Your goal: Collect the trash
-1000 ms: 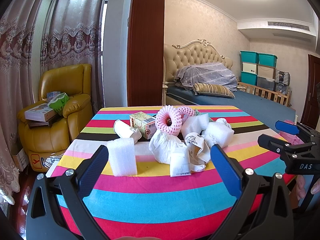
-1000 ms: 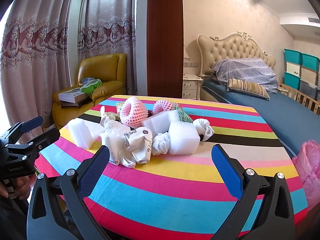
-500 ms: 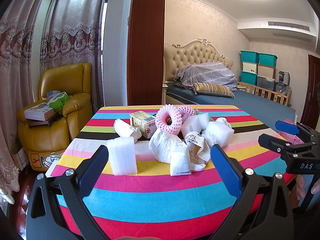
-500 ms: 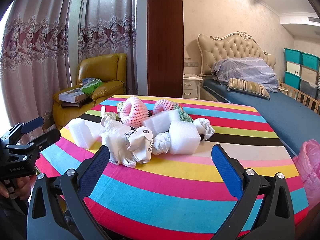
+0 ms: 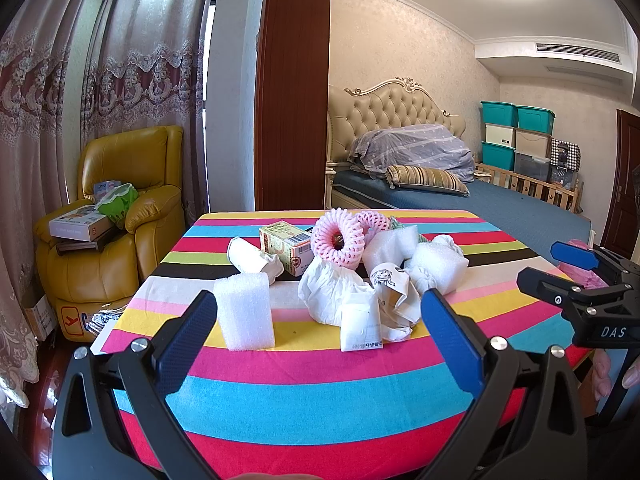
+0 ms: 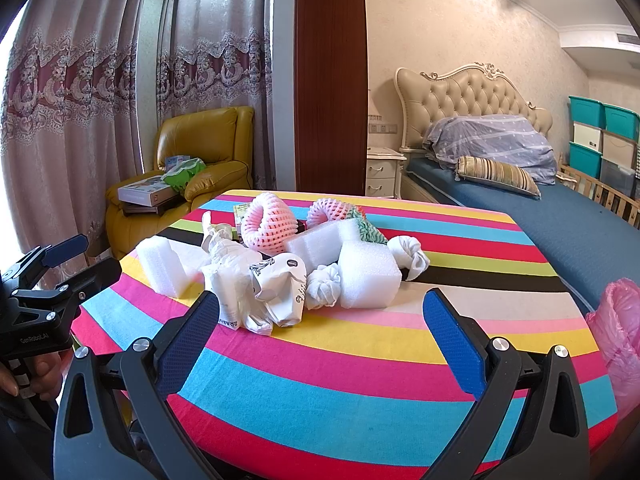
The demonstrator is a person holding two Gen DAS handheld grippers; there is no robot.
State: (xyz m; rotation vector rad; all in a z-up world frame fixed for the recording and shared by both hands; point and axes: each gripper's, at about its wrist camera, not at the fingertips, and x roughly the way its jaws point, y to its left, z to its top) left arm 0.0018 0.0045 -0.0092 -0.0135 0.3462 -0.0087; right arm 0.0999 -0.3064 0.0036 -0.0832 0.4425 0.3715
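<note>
A pile of trash lies mid-table on the striped cloth (image 5: 320,396): a white foam block (image 5: 244,311), crumpled white paper and packets (image 5: 352,300), a pink foam fruit net (image 5: 338,239), a small printed carton (image 5: 286,246), a crushed paper cup (image 5: 252,258). The right wrist view shows the same pile: foam block (image 6: 370,274), pink net (image 6: 266,226), crumpled cup (image 6: 282,288). My left gripper (image 5: 318,338) is open and empty, short of the pile. My right gripper (image 6: 320,334) is open and empty, also short of it.
A pink plastic bag (image 6: 620,328) hangs at the table's right edge. A yellow armchair (image 5: 120,216) with boxes stands at the left. A bed (image 5: 460,196) and stacked bins (image 5: 516,136) lie behind. A brown pillar (image 5: 294,88) stands beyond the table.
</note>
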